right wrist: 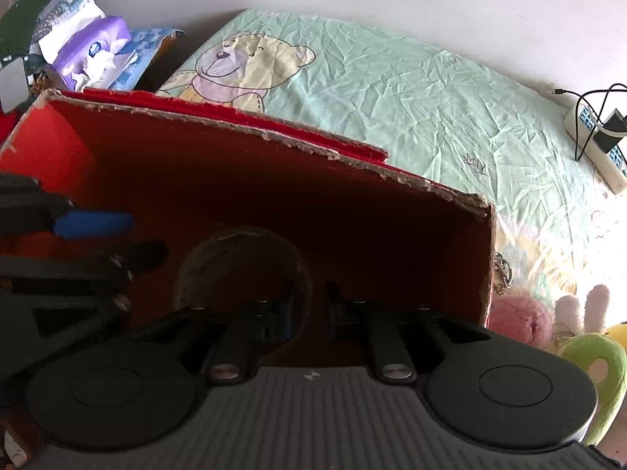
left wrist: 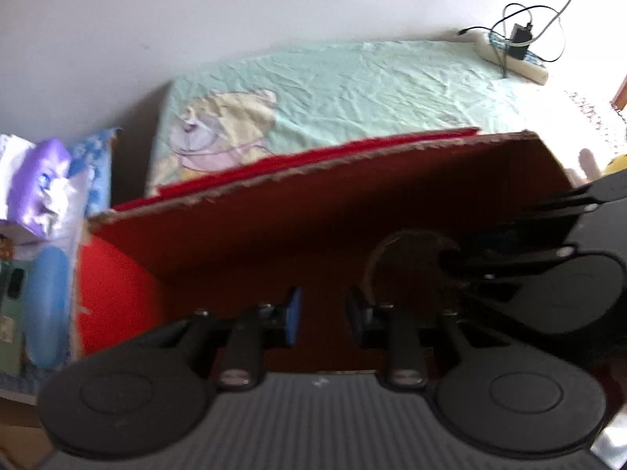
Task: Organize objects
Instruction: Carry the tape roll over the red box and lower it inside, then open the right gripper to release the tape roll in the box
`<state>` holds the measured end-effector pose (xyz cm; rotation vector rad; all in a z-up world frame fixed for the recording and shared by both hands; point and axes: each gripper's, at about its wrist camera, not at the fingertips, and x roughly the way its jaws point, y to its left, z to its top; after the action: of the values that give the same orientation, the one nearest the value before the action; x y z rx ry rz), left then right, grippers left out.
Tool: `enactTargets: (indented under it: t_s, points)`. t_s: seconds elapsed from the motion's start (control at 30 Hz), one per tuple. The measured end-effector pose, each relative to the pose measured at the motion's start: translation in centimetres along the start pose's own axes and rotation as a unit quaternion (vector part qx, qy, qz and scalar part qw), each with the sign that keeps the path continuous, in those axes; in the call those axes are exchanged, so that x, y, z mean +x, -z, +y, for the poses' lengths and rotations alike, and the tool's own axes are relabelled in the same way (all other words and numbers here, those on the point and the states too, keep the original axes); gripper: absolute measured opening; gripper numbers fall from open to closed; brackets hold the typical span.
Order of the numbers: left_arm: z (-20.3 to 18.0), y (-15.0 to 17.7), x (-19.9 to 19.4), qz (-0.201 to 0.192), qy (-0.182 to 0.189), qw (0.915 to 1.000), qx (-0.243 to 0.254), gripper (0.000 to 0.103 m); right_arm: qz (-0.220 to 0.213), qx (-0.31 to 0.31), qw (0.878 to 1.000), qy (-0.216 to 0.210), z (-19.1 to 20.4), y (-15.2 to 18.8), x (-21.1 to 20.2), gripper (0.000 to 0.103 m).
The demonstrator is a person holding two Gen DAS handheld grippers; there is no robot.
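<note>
Both tongs lowered inside a red cardboard box point(right wrist: 274, 180) resting on a bed with a pale green bear-print sheet point(right wrist: 411, 98). Left tongs point(left wrist: 323, 313) partly open, nothing between the pads. Right tongs point(right wrist: 309, 313) slightly parted, holding nothing visible, just over a brown ring-shaped roll point(right wrist: 243, 243) lying on the box floor. Plush toys point(right wrist: 568, 333) beside the box's right wall. Power strip point(left wrist: 513, 56) near the wall.

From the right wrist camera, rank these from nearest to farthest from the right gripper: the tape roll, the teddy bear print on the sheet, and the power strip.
1. tape roll, in the red box just ahead of the right gripper.
2. teddy bear print, beyond the box's far wall, ahead and left.
3. power strip, at the sheet's far right edge.
</note>
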<state>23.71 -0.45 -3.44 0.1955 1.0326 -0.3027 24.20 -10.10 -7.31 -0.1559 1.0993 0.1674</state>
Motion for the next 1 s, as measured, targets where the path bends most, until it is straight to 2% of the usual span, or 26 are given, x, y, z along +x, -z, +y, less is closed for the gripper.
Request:
enactTargets:
  t_s: [0.13, 0.2, 0.33, 0.47, 0.6, 0.7, 0.8, 1.0]
  points:
    - [1.5, 0.1, -0.1, -0.002, -0.002, 0.9996, -0.029, 0.031, -0.023, 0.022, 0.999, -0.023, -0.9, 0.2, -1.0, 0.019]
    - [1.8, 0.2, -0.2, -0.006, -0.017, 0.9992, -0.037, 0.031, -0.040, 0.055, 0.996, -0.054, -1.9, 0.3, -2.1, 0.026]
    - [1.8, 0.2, 0.1, -0.003, -0.058, 0.9969, -0.053, 0.031, -0.066, 0.097, 0.986, -0.119, -3.1, 1.0, -3.9, 0.026]
    - [2.3, 0.5, 0.1, -0.004, -0.089, 0.9928, -0.080, 0.030, -0.048, 0.109, 0.977, -0.177, -2.6, 1.9, -3.9, 0.022]
    - [3.7, 0.8, 0.1, 0.004, -0.111, 0.9850, -0.132, 0.030, -0.029, 0.121, 0.969, -0.215, -1.5, 2.3, -2.9, 0.020]
    - [4.4, 1.2, -0.4, -0.006, -0.123, 0.9786, -0.165, 0.030, -0.015, 0.132, 0.964, -0.230, -0.6, 2.0, -1.9, 0.020]
    - [4.5, 1.4, -0.8, -0.022, -0.135, 0.9752, -0.175, 0.029, -0.004, 0.141, 0.964, -0.227, 0.3, 1.5, -1.1, 0.021]
    - [4.1, 1.0, -0.2, -0.007, -0.126, 0.9799, -0.154, 0.031, 0.014, 0.158, 0.966, -0.205, 1.1, 0.9, 0.2, 0.018]
